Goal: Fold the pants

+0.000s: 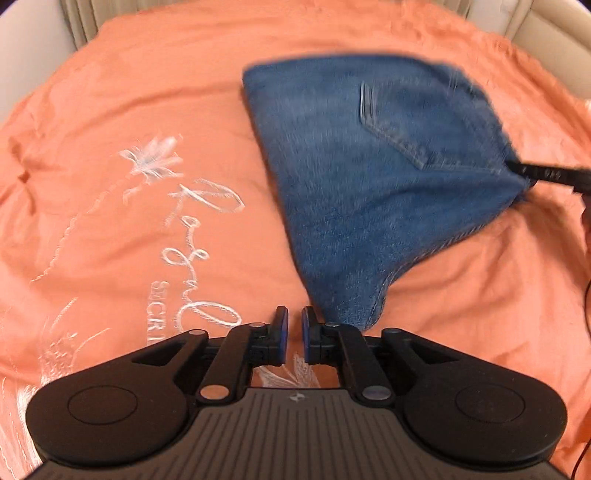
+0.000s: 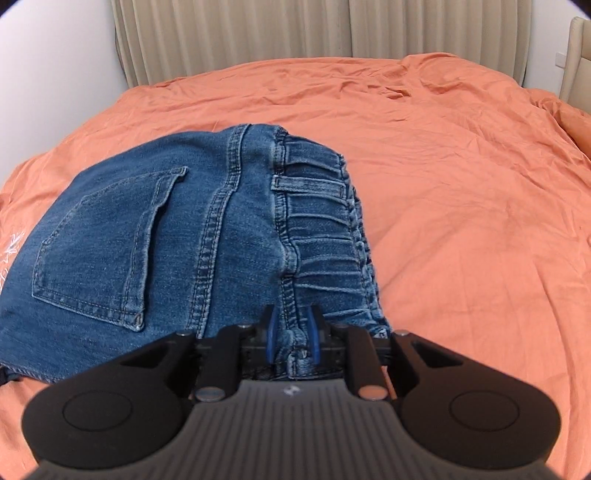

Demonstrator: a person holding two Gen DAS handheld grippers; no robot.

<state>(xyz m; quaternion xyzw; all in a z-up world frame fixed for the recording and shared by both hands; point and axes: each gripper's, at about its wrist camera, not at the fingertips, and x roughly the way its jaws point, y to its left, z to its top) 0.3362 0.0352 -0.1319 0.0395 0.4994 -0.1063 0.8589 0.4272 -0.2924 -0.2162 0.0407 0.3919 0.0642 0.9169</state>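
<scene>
Blue jeans [image 1: 369,177] lie folded in a bundle on the orange bed sheet [image 1: 147,92], back pocket [image 2: 110,251] facing up. My right gripper [image 2: 291,325] is shut on the near end of the gathered elastic waistband [image 2: 321,221], and denim fills the space between its blue pads. In the left wrist view it shows as a black finger pinching the jeans' right corner [image 1: 517,171], which is pulled taut. My left gripper [image 1: 294,325] hovers over the sheet just left of the jeans' near tip [image 1: 351,314]. Its jaws stand almost together, with only sheet showing in the thin slit.
White embroidered lettering and flowers [image 1: 192,229] mark the sheet to the left of the jeans. Beige curtains [image 2: 295,33] and a white wall [image 2: 44,92] stand behind the bed. A padded headboard [image 2: 576,55] stands at the far right. Wrinkled sheet stretches right of the jeans.
</scene>
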